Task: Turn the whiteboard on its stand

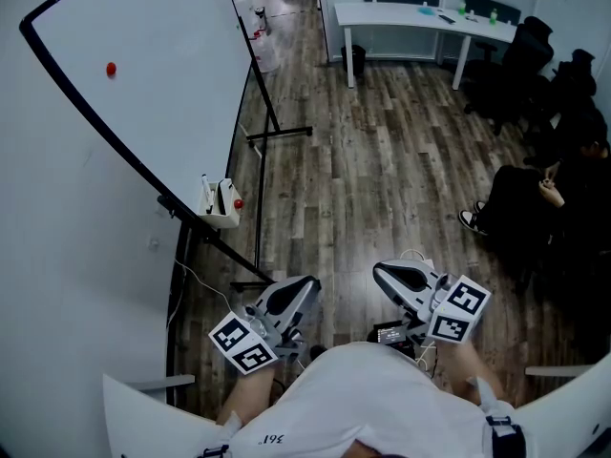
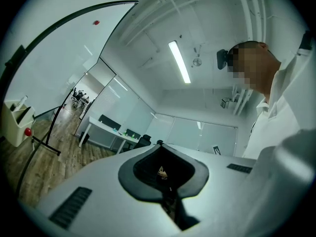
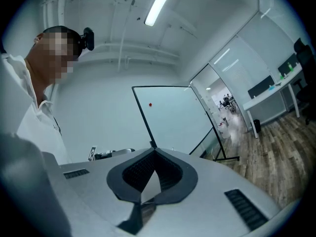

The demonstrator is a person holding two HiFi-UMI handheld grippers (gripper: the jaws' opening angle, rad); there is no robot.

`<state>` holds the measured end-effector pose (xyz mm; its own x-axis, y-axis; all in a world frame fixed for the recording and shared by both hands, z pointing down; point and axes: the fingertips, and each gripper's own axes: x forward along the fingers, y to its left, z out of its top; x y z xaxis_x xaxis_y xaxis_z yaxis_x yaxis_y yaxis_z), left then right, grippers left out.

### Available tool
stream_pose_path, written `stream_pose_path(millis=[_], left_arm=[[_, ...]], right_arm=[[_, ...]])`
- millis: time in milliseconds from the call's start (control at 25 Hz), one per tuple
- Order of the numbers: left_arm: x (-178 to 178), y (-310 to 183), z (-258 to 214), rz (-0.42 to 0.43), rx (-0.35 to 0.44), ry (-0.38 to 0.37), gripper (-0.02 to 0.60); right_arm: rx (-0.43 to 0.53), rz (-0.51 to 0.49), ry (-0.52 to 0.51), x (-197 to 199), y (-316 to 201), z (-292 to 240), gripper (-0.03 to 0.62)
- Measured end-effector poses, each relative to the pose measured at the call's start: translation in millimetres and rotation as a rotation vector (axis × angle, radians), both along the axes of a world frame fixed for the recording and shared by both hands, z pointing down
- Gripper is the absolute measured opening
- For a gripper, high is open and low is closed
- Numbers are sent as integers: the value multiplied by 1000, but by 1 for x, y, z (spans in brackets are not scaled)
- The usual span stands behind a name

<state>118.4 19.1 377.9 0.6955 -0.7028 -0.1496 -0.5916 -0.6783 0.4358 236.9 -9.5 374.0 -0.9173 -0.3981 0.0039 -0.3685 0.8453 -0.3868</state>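
The whiteboard (image 1: 143, 84) stands tilted on its black stand (image 1: 279, 132) at the upper left, with a red magnet (image 1: 112, 69) on it and a pen tray (image 1: 220, 203) at its lower corner. It also shows in the left gripper view as the whiteboard (image 2: 59, 48) and in the right gripper view as the whiteboard (image 3: 173, 117). My left gripper (image 1: 307, 286) and right gripper (image 1: 380, 272) are held close to my body, well short of the board. The left gripper (image 2: 159, 143) and the right gripper (image 3: 153, 149) each have their tips together, with nothing between them.
A white wall (image 1: 57, 284) runs along the left behind the board. A white desk (image 1: 420, 17) with a bin (image 1: 354, 62) under it stands at the back, dark office chairs (image 1: 520, 60) beside it. A person (image 1: 535, 198) sits at the right on the wood floor (image 1: 382, 160).
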Motion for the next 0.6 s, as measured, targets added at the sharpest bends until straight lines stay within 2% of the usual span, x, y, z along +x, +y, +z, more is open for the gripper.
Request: stream_pose_path(millis=[600], left_arm=[[-29, 3, 5, -31, -4, -5, 8]], right_arm=[[-29, -17, -3, -25, 3, 9, 28]])
